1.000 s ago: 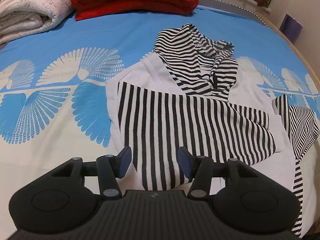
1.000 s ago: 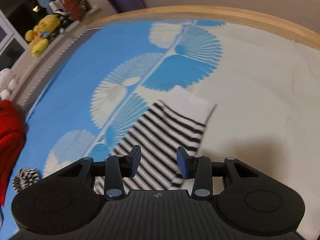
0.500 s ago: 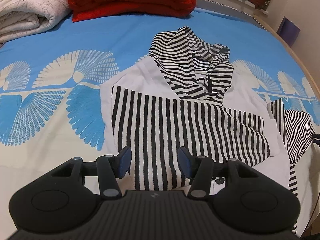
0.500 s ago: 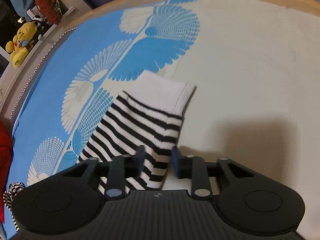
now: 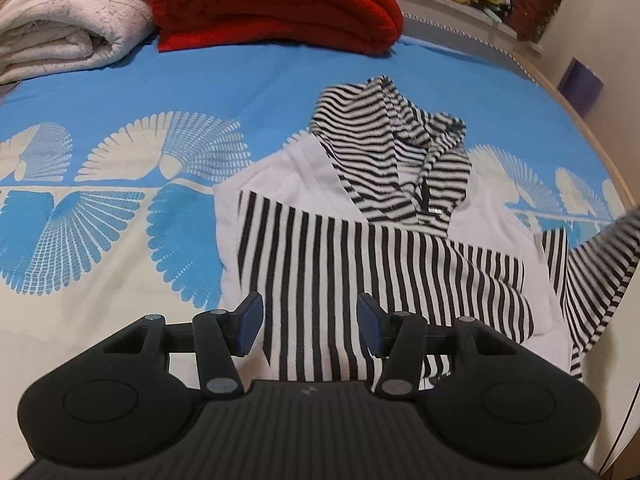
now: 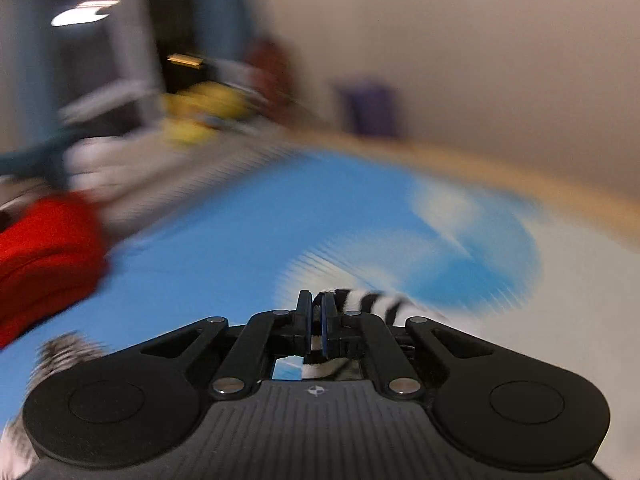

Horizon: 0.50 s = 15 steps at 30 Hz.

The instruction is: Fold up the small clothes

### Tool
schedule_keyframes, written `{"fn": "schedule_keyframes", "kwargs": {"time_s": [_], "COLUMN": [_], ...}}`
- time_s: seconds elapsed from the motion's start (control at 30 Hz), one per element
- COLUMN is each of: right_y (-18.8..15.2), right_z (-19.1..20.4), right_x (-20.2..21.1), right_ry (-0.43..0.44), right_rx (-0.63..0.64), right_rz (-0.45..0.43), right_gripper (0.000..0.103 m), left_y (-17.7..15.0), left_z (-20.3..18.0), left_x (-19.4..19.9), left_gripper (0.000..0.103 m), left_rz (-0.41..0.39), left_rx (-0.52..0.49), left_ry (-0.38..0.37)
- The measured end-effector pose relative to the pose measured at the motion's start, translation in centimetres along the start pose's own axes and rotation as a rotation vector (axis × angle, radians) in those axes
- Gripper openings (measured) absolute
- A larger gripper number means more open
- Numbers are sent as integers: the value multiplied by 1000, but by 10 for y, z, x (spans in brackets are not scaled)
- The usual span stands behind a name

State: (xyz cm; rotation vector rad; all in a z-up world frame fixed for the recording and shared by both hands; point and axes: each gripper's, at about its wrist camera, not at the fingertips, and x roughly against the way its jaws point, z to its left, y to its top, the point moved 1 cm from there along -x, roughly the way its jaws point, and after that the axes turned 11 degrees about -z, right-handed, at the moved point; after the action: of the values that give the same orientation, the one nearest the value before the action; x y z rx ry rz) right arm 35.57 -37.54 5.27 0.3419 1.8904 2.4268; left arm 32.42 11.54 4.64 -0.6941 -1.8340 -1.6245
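**Sleeve gripped over the bed**

The right gripper (image 6: 316,322) has its jaws clamped together on a striped sleeve (image 6: 370,300), lifted clear of the blue bedspread (image 6: 240,248); that view is heavily blurred. The left gripper (image 5: 310,320) hangs with jaws apart and empty over the near hem of the striped top (image 5: 340,248), which lies flat on the bed, hood at the far end. A red blanket (image 5: 276,4) and a white quilt (image 5: 64,20) sit folded beyond.
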Motion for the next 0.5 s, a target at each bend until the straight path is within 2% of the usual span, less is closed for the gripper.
{"fn": "schedule_keyframes", "kwargs": {"time_s": [0.07,0.13,0.17,0.2,0.23,0.3,0.37,0.4,0.5], "right_y": [-2,-15,-27,-40,-55,-83,-92,-90,-64], "right_z": [62,118,145,164,180,202,209,208,200], "right_x": [29,60,69,72,73,79,78,77,67], "right_ry": [231,493,638,751,826,859,786,739,641], "right_rx": [62,75,54,18,-14,-21,13,8,-66], "right_rz": [-54,-33,62,200,337,532,651,683,700], "right_gripper": [4,4,6,6,7,11,13,14,27], "left_y": [4,9,11,14,16,19,21,22,22], "left_z": [7,16,20,23,27,33,39,42,44], "left_x": [2,4,5,5,6,8,10,10,9], "left_gripper": [57,57,57,57,57,57,57,57,57], "left_rz": [-7,-13,-17,-20,-22,-25,-26,-26,-16], "left_rx": [27,62,78,92,107,129,152,162,179], "left_ry": [8,16,19,21,24,25,21,18,11]}}
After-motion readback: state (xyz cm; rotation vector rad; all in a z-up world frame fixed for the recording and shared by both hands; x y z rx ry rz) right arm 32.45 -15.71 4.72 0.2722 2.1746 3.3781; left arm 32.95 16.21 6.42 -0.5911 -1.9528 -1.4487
